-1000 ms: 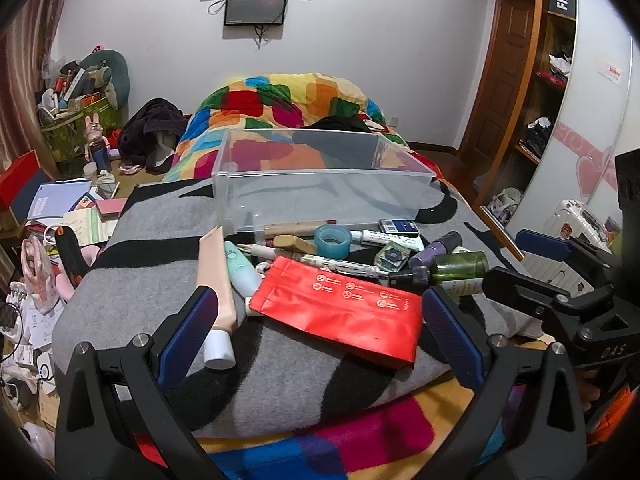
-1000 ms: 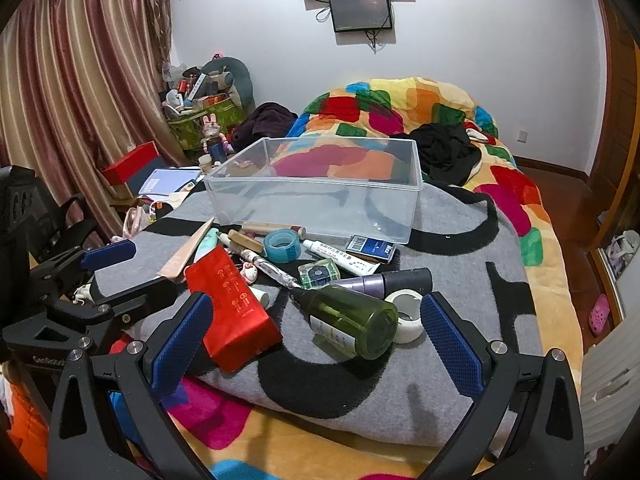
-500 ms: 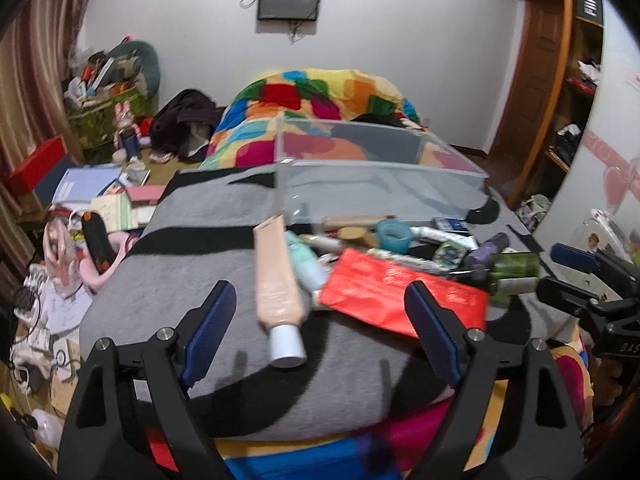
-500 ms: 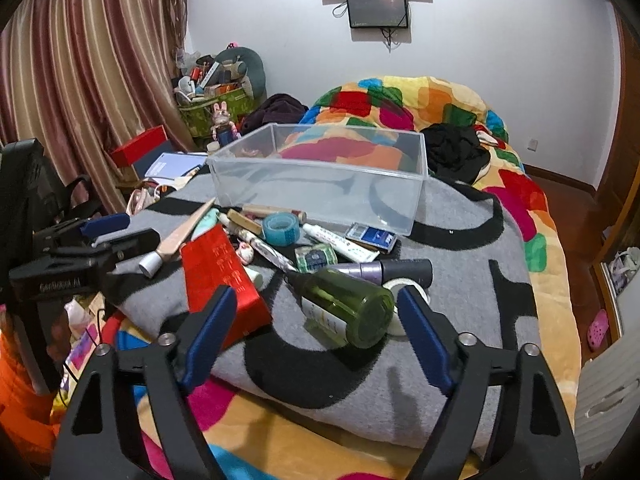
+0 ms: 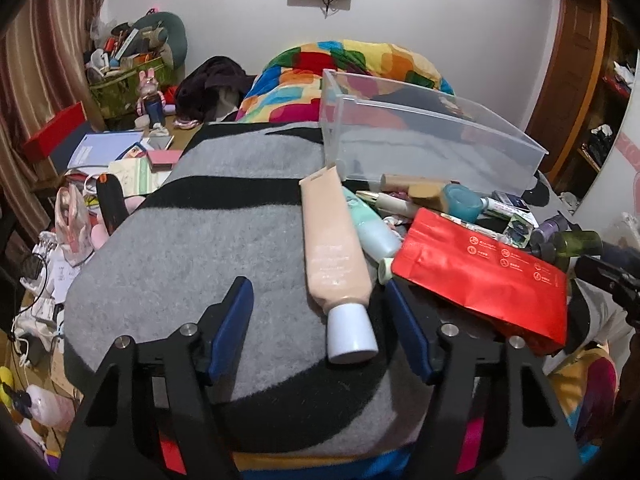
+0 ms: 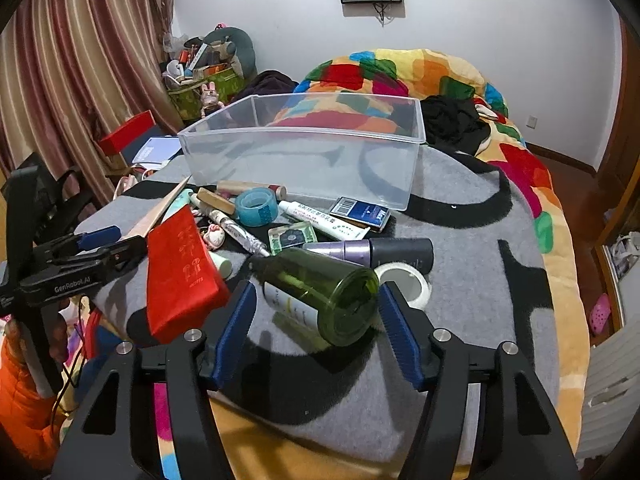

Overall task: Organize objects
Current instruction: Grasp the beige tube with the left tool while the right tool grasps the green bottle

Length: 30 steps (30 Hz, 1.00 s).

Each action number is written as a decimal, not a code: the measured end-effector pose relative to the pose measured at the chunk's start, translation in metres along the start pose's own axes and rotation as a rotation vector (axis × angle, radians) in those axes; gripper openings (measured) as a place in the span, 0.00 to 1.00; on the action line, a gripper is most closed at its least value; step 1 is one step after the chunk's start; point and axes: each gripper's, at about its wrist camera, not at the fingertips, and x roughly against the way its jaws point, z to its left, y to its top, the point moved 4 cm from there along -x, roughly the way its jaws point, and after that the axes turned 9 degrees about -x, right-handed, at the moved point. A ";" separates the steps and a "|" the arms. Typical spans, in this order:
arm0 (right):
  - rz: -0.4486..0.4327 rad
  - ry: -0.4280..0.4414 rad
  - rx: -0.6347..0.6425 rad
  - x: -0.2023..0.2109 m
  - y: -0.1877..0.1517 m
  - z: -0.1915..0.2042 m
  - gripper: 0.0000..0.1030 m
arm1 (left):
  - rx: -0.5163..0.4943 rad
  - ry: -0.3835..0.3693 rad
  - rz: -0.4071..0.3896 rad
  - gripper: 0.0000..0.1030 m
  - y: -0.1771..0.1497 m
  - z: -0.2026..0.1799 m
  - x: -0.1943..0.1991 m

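Note:
A clear plastic bin [image 5: 420, 144] [image 6: 304, 148] stands empty on the grey blanket. Loose items lie in front of it: a peach tube with a white cap [image 5: 334, 256], a mint tube [image 5: 370, 226], a red pouch [image 5: 480, 276] [image 6: 180, 272], a green bottle [image 6: 320, 292], a teal tape roll [image 6: 256, 206], a purple bottle [image 6: 384, 252] and a white tape roll [image 6: 404, 282]. My left gripper [image 5: 320, 304] is open, its fingertips either side of the peach tube's cap. My right gripper [image 6: 316, 304] is open around the green bottle's base.
A white tube [image 6: 324, 220], a blue card pack [image 6: 360, 212], a pen [image 6: 236, 228] and a small square case [image 6: 292, 238] lie among the items. Clutter covers the floor at the left [image 5: 80, 208]. A colourful quilt [image 6: 400, 76] lies behind the bin.
Both grippers moved forward and lower toward the bed. The left one swung left onto the peach tube's cap. The right one closed in on the green bottle's base.

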 end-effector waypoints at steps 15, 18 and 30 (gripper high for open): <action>-0.019 -0.018 0.097 -0.009 -0.001 0.010 0.59 | -0.030 0.024 -0.038 0.31 -0.003 0.005 0.004; -0.021 -0.016 0.098 -0.006 -0.002 0.010 0.59 | -0.025 0.027 -0.058 0.31 -0.001 0.007 0.013; -0.094 0.007 0.040 0.019 0.015 0.007 0.58 | -0.041 0.012 -0.178 0.31 0.033 0.002 0.054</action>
